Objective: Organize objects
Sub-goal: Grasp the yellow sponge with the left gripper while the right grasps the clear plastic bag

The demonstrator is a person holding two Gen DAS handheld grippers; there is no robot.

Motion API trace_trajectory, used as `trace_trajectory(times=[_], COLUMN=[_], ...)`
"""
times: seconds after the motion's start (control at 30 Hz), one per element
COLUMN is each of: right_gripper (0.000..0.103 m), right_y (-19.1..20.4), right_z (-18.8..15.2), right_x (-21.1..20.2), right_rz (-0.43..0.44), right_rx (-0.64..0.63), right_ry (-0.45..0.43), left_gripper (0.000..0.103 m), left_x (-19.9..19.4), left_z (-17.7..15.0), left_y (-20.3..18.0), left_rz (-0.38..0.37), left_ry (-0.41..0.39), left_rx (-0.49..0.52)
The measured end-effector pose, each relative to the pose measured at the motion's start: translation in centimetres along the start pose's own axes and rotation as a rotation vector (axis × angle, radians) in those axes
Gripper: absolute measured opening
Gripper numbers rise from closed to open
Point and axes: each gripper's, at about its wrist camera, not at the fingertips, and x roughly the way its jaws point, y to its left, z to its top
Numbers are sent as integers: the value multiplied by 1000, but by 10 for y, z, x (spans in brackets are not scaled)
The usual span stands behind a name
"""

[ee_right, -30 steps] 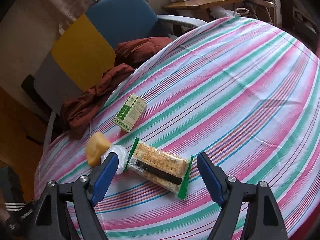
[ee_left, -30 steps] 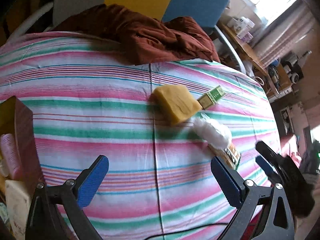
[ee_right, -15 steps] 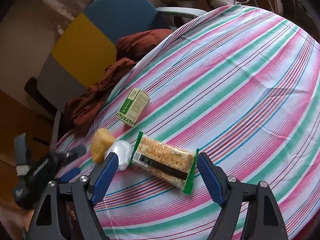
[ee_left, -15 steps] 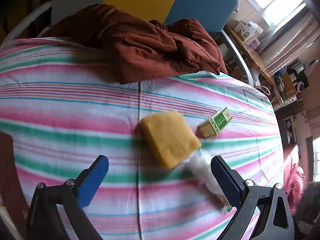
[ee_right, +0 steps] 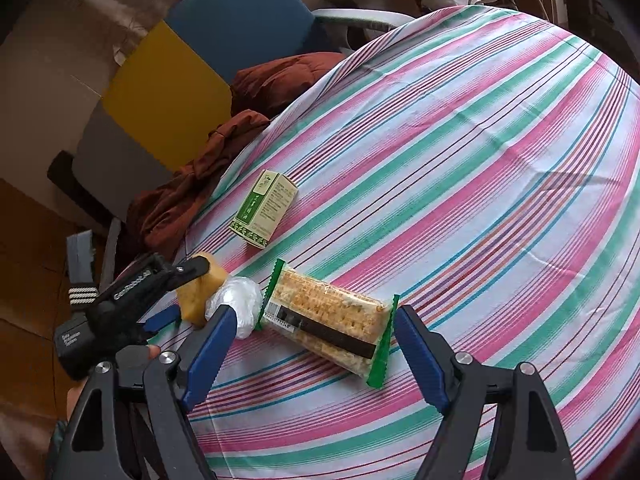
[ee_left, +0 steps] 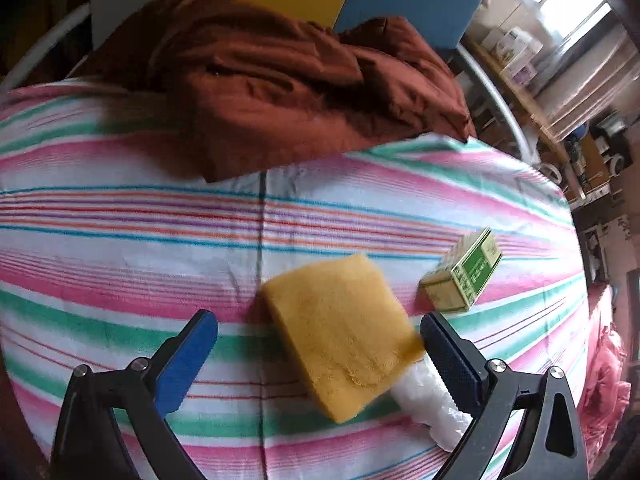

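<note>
The yellow sponge (ee_left: 344,332) lies on the striped counter (ee_left: 120,240) between the spread fingers of the left claw (ee_left: 320,356), touching neither pad. A white plastic wad (ee_left: 428,404) touches its near corner, and a green box (ee_left: 464,280) sits just beside it. The right claw (ee_right: 310,344) hangs wide apart over the cracker packet (ee_right: 332,320). A brown cloth (ee_left: 280,92) drapes the counter's far edge.

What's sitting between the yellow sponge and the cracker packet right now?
A crumpled clear plastic bag lies between the yellow sponge and the cracker packet, touching the sponge; the right wrist view shows this best.
</note>
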Motion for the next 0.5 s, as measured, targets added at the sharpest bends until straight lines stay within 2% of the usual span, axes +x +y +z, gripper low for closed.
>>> trace_trajectory(times=[0.1,0.23,0.5], right_gripper=[82,82,82], right_y=[0,-1,-4], right_z=[1,2,4], right_x=[1,0,2], right_rz=[-6,-27,-47], right_rx=[-2,8,15], right_ry=[3,-1,4], left_gripper=[102,102,97], left_x=[1,3,-4], left_z=[-3,-7,-13], left_y=[1,-6,-2], left_rz=[-5,34,-3], left_ry=[3,9,-7], left_rx=[25,86,110])
